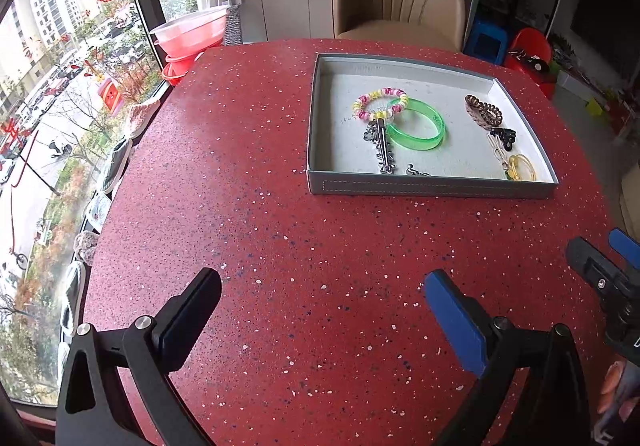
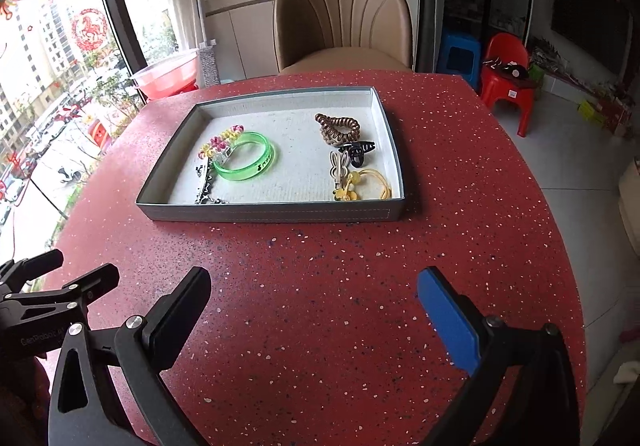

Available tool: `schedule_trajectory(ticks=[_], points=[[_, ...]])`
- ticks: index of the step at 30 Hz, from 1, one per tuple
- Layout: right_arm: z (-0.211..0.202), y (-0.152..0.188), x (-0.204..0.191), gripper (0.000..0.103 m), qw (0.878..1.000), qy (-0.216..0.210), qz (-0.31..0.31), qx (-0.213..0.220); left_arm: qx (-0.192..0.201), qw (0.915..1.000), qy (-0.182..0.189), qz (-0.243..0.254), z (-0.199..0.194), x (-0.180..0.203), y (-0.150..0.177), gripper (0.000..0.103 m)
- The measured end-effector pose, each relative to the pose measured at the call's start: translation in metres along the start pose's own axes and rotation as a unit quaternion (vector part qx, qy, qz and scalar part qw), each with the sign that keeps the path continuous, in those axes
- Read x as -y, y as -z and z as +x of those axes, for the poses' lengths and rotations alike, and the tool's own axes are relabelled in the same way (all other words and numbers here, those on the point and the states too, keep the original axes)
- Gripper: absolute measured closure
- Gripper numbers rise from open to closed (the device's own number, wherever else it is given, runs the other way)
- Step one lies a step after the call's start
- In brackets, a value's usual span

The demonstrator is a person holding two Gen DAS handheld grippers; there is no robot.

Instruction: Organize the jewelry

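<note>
Both jaws are spread wide and nothing is held: left gripper and right gripper are hovered side by side above the near part of a red speckled table. Jewelry is found in a grey tray set on the far half of the table, well apart from both grippers. Left side of the tray: a beaded bracelet, a green bangle overlapping it, a silver chain piece. Right side: a brown spiral hair tie, a black claw clip, a white bunny clip, a yellow hair tie. A beige chair is seen behind the table, a big window with red paper cutouts on the left, red basins by the window, a blue stool and red stool on the tiled floor at right.
</note>
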State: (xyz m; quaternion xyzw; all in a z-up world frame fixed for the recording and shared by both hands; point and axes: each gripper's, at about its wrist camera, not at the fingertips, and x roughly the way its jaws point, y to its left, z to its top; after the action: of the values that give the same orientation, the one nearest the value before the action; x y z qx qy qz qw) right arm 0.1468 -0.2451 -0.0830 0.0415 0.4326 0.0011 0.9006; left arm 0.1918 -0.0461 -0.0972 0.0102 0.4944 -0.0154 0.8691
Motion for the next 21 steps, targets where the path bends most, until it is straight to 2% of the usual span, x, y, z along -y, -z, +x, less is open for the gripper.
schedule_trajectory(ticks=[12, 21], points=[[-0.01, 0.007, -0.006, 0.0, 0.999, 0.013, -0.007, 0.028, 0.025, 0.9994, -0.001, 0.023, -0.011, 0.007, 0.008, 0.0], [-0.018, 0.006, -0.006, 0.0, 0.998, 0.023, -0.007, 0.056, 0.041, 0.9989, 0.001, 0.021, -0.017, 0.009, 0.01, 0.0]])
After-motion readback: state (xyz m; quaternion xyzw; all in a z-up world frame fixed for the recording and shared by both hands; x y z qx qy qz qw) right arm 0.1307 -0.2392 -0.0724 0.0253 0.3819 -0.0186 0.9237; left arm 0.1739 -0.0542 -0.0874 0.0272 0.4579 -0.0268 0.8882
